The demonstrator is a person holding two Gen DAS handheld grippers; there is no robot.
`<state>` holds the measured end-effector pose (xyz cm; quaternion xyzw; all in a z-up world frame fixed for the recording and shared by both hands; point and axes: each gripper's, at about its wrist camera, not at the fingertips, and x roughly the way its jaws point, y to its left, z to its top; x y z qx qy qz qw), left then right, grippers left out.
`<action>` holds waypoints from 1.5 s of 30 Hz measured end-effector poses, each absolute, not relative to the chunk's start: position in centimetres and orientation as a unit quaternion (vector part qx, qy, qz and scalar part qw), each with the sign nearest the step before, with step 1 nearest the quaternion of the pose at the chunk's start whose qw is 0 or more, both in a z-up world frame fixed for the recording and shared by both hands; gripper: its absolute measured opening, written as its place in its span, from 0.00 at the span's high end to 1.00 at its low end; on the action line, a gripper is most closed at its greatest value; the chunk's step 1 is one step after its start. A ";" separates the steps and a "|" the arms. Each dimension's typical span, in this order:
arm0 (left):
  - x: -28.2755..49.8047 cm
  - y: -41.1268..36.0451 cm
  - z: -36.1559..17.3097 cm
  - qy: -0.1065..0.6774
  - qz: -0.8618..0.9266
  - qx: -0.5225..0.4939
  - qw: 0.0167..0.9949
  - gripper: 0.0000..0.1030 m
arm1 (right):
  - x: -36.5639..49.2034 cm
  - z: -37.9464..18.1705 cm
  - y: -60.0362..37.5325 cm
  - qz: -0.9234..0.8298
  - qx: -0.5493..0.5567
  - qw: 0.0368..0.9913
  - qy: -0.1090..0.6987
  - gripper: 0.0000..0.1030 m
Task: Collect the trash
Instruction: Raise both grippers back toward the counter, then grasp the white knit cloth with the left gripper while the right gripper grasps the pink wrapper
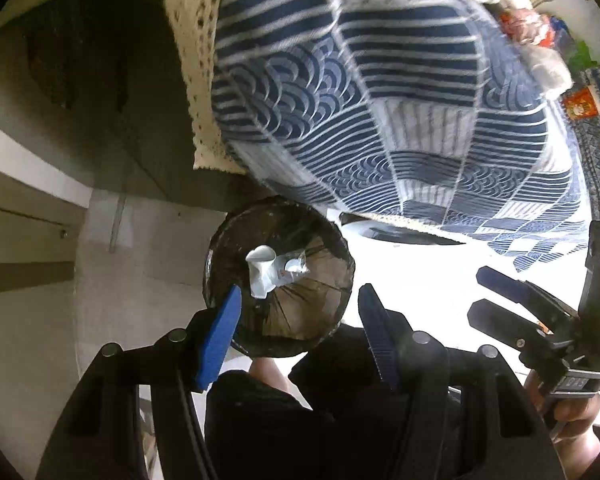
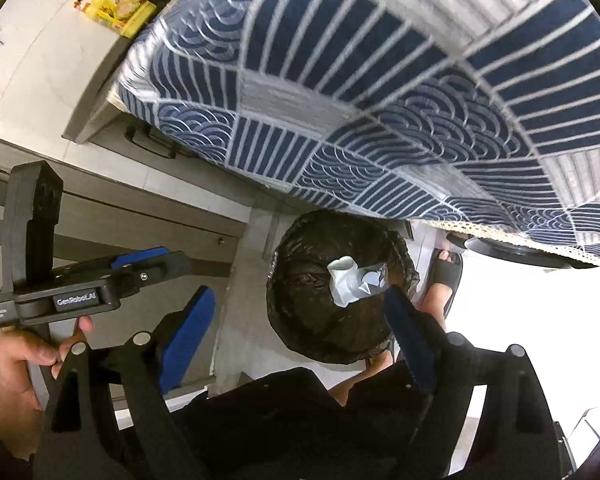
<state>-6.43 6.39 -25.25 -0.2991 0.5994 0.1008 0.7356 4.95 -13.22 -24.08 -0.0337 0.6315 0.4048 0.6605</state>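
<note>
**A:** Starting closest, what are the grippers doing?

**B:** The left gripper (image 1: 298, 304) is hanging with its blue pads parted and nothing between them. The right gripper (image 2: 300, 316) is standing wider still, also released and empty. Each is showing up in the other's camera too, off at the edge, with part of a hand (image 2: 24, 364) wrapping its handle; the rest of that hand is being cut off by the frame.

**A:** And directly under them?

**B:** Dark clothing is filling the bottom of both views, so the floor nearest the person is hidden. A foot in a black sandal (image 2: 446, 276) is peeking out just beside the bin, partly covered by the right gripper's finger.

**A:** Where is the trash?

**B:** Lying inside the trash bin (image 1: 280, 280), which is lined with a black bag (image 2: 312, 320). A crumpled white piece (image 1: 262, 274) is resting on the liner, with a smaller clear or silvery scrap (image 2: 370, 280) touching it. What either piece is, I cannot tell.

**A:** Further out?

**B:** A blue and white patterned cloth (image 1: 360, 100) is draping over a table and blocking most of the far view; its hem is overhanging the bin's far rim. Motion blur is smearing the pattern. Beyond it, a yellow packet (image 2: 118, 10) and a red cup (image 1: 582, 102) are showing, their print too small to read.
</note>
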 end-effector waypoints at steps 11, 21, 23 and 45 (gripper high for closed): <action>-5.3 6.5 -18.9 0.558 0.092 -0.267 0.780 0.36 | 6.1 -17.1 -15.4 0.409 -0.006 0.713 0.570 0.09; -1.3 6.1 -11.8 0.507 0.072 -0.221 0.830 0.26 | 8.8 -9.8 -17.1 0.407 -0.001 0.772 0.488 0.05; 0.0 6.2 -10.8 0.498 0.071 -0.210 0.838 0.26 | 9.9 -8.6 -17.3 0.405 0.000 0.782 0.474 0.05; 13.9 7.4 -9.0 0.501 0.057 -0.162 0.848 0.26 | 23.0 -8.7 -14.8 0.408 0.037 0.766 0.496 0.05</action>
